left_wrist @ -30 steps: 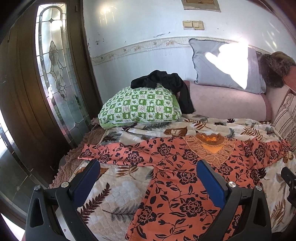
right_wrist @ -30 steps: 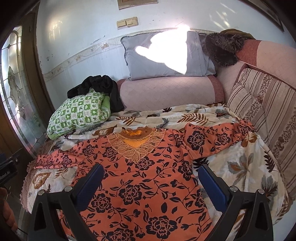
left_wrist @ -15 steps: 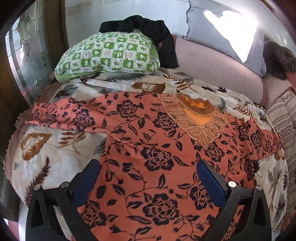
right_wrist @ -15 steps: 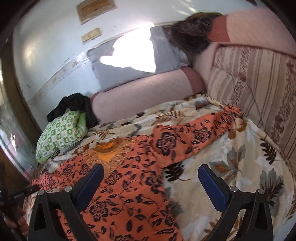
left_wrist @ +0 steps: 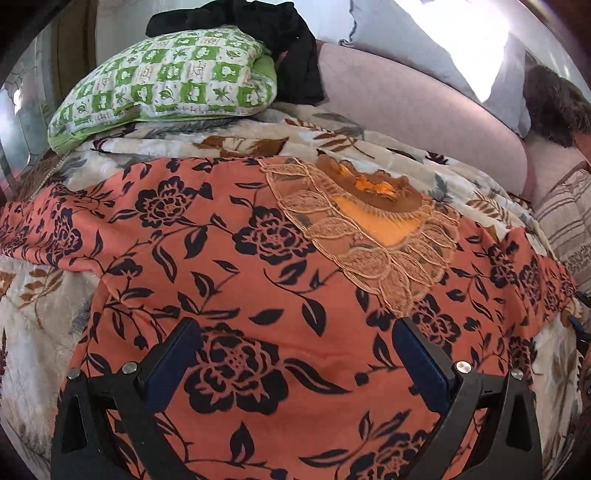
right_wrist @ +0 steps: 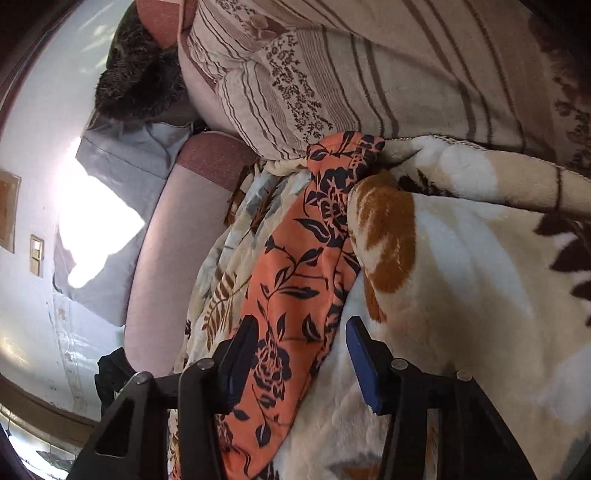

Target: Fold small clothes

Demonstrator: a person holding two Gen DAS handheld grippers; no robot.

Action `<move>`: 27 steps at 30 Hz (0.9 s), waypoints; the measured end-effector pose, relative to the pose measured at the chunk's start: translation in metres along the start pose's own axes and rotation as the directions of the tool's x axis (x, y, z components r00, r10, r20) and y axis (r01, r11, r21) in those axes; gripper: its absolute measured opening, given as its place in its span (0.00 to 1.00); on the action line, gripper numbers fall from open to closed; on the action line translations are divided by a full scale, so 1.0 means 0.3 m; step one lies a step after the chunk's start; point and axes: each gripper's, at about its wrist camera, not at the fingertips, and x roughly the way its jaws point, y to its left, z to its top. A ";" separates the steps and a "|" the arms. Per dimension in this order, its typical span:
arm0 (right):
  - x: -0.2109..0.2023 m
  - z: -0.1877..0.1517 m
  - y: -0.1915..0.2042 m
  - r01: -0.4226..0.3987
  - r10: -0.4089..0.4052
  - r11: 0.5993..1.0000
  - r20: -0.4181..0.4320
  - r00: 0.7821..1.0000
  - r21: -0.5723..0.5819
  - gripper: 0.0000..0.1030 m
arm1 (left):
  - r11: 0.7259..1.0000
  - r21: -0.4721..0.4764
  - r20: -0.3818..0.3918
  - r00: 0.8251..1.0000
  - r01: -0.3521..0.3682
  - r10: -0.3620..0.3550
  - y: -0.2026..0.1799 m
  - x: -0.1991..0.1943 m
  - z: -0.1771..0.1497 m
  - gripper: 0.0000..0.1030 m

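An orange garment [left_wrist: 266,266] with black flowers and a lace collar [left_wrist: 369,229] lies spread flat on a leaf-print blanket [left_wrist: 33,317]. My left gripper [left_wrist: 295,354] hovers low over its chest, jaws wide and open, nothing between the pads. In the right wrist view the picture is rolled sideways. The garment's right sleeve [right_wrist: 299,280] runs along the blanket [right_wrist: 461,295] toward a striped cushion [right_wrist: 332,66]. My right gripper [right_wrist: 301,354] straddles that sleeve. Its jaws are closing, the sleeve lies between them, and the pads stand apart from the cloth.
A green checked pillow [left_wrist: 170,81] with a black garment [left_wrist: 273,33] on it lies at the back left. A pink bolster [left_wrist: 406,118] and grey pillow [left_wrist: 443,48] line the wall. The striped cushion [left_wrist: 565,225] borders the right side.
Both grippers dropped closer to the garment. The left moved in over the chest. The right swung out to the right sleeve, rolled sideways, and its jaws narrowed.
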 end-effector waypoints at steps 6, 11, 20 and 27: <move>0.149 0.068 0.002 0.096 -0.097 0.994 0.027 0.995 0.046 0.51 | 0.999 0.038 0.000 1.000 -0.016 0.016 -0.008 0.033 -0.006 1.00; 0.205 0.105 0.018 0.131 -0.135 0.990 0.082 0.987 0.051 0.51 | 0.998 0.051 -0.023 0.999 -0.022 0.023 -0.014 0.055 -0.009 1.00; 0.097 0.093 0.153 0.003 0.007 0.998 0.173 0.985 -0.058 0.08 | 1.000 0.015 0.015 1.000 -0.017 0.016 0.040 -0.002 0.016 1.00; -0.065 -0.066 0.483 -0.159 0.194 0.953 0.117 0.974 -0.258 0.08 | 0.995 -0.050 0.054 0.995 -0.081 0.084 0.170 -0.069 0.066 1.00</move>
